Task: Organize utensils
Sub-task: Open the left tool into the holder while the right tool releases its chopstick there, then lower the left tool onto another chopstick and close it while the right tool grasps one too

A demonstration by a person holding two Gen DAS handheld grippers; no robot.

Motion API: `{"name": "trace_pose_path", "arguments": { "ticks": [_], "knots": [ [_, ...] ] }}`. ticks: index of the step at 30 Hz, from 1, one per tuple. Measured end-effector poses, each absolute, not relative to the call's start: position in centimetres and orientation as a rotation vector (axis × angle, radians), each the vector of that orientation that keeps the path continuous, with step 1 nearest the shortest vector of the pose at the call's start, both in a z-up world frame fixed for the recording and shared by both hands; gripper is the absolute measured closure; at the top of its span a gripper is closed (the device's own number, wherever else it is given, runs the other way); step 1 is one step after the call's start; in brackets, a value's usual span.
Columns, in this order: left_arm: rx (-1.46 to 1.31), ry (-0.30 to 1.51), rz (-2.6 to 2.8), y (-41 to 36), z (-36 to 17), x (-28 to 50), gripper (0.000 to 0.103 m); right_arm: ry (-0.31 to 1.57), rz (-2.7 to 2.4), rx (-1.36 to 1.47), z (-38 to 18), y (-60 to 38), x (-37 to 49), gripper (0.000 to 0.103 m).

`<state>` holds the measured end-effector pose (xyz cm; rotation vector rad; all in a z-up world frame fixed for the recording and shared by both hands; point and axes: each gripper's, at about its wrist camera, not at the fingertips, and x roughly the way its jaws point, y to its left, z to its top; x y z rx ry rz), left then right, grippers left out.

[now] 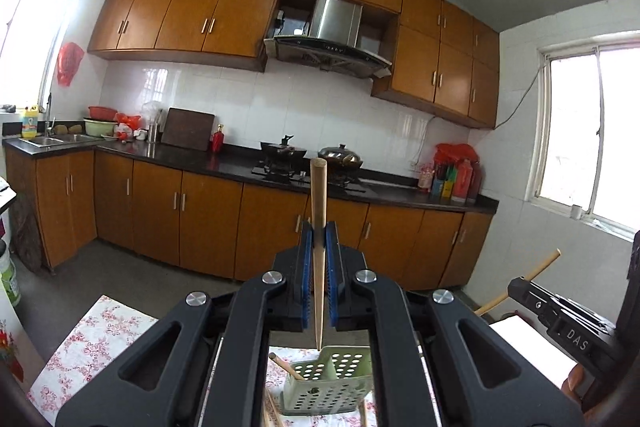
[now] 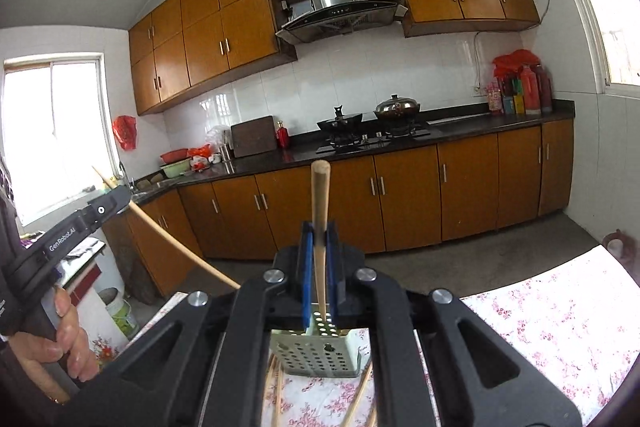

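Observation:
My left gripper [image 1: 319, 239] is shut on a wooden chopstick [image 1: 318, 227], held upright with its thin tip just above the green perforated utensil basket [image 1: 332, 383]. One chopstick [image 1: 286, 367] leans inside the basket. My right gripper [image 2: 319, 239] is shut on another chopstick [image 2: 320, 223], upright, its tip down at the same basket [image 2: 316, 351]. Several loose chopsticks [image 2: 360, 399] lie on the floral tablecloth [image 2: 552, 319] beside the basket. Each gripper shows at the edge of the other's view: the right one [image 1: 520, 285] and the left one [image 2: 116, 197].
The floral-cloth table [image 1: 92, 339] lies below both grippers. Kitchen cabinets, a counter with a stove and pots [image 1: 312, 155] and a sink [image 1: 56, 139] stand across the floor. A white board [image 1: 528, 343] lies at the table's right.

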<state>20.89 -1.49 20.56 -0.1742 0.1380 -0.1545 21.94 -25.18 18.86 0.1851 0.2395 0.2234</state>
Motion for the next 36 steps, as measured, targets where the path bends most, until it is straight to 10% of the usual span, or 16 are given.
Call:
{"name": "trace_pose_path", "arguments": {
  "ticks": [26, 36],
  "knots": [
    [-0.199, 0.289, -0.175, -1.2, 16.3, 22.8, 0.083, 0.336, 0.097, 0.212, 13.2, -28.2, 22.3, 0.087],
    [-0.204, 0.365, -0.101, 3.0, 13.0, 18.8, 0.083, 0.683, 0.058, 0.249, 0.3, -29.7, 22.3, 0.086]
  ]
}}
